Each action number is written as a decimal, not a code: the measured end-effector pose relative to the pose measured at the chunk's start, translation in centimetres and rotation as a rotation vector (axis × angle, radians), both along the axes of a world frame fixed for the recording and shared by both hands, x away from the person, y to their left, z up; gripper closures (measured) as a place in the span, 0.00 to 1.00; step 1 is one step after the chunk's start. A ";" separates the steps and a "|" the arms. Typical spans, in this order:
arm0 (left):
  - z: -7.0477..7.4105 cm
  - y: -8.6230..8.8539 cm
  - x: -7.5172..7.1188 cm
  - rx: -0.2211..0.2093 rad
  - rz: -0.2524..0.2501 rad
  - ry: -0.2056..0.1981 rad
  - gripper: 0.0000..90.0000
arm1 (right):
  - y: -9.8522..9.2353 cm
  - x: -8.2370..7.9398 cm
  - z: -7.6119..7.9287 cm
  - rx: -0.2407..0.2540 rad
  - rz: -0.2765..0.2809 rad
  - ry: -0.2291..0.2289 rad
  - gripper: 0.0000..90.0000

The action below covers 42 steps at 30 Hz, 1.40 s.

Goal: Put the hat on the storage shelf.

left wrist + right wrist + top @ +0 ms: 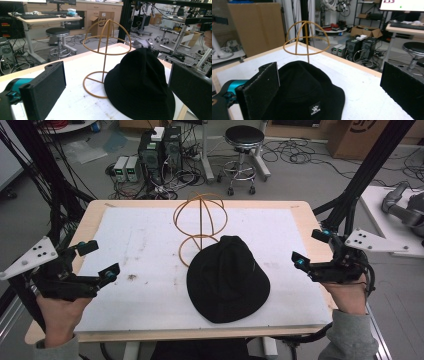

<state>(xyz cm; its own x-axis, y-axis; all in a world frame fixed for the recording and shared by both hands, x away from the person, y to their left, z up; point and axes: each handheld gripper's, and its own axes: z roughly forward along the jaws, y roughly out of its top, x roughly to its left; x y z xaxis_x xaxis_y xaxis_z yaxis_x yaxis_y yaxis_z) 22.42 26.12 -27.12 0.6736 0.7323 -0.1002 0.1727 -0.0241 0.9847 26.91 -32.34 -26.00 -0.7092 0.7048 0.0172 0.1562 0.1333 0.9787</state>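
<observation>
The hat (228,279) is matt black cloth, soft and felt-like. The stand (200,222) is thin ochre wire, smooth. The bench (95,217) has a pale wood edge under a scuffed white sheet (150,245).

1. A black hat (140,82) lies on a white table (75,100).
2. A wire hat stand (105,50) rises just behind the hat, its base ring touching the brim.
3. The left gripper (117,95) frames the hat, jaws wide apart.
</observation>
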 end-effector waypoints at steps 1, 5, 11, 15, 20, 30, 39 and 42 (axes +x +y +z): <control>0.0 0.0 -0.1 0.001 0.001 0.000 0.02 | 0.0 0.0 0.0 0.000 0.000 0.000 0.02; -0.2 0.0 -0.3 0.008 -0.006 0.008 0.02 | 1.5 0.9 -0.3 -0.009 0.036 0.008 0.02; -0.1 0.0 -0.7 0.014 -0.014 0.009 0.02 | 4.1 1.9 -0.9 -0.027 0.109 0.033 0.02; -0.1 0.1 -1.2 0.022 -0.013 0.009 0.02 | 5.3 2.7 -1.3 -0.036 0.125 0.037 0.02; 0.0 0.2 -1.9 0.025 -0.017 0.006 0.02 | 7.4 3.9 -2.2 -0.077 0.143 0.050 0.02; 0.1 0.3 -2.7 0.034 -0.019 0.003 0.02 | 11.6 4.9 -3.4 -0.144 0.198 0.025 0.02; 0.0 0.4 -2.7 0.032 -0.016 0.008 0.02 | 13.0 7.7 -4.8 -0.147 0.268 0.095 0.02; -0.1 0.3 -2.5 0.034 -0.014 0.014 0.02 | 13.2 8.7 -5.2 -0.139 0.291 0.121 0.03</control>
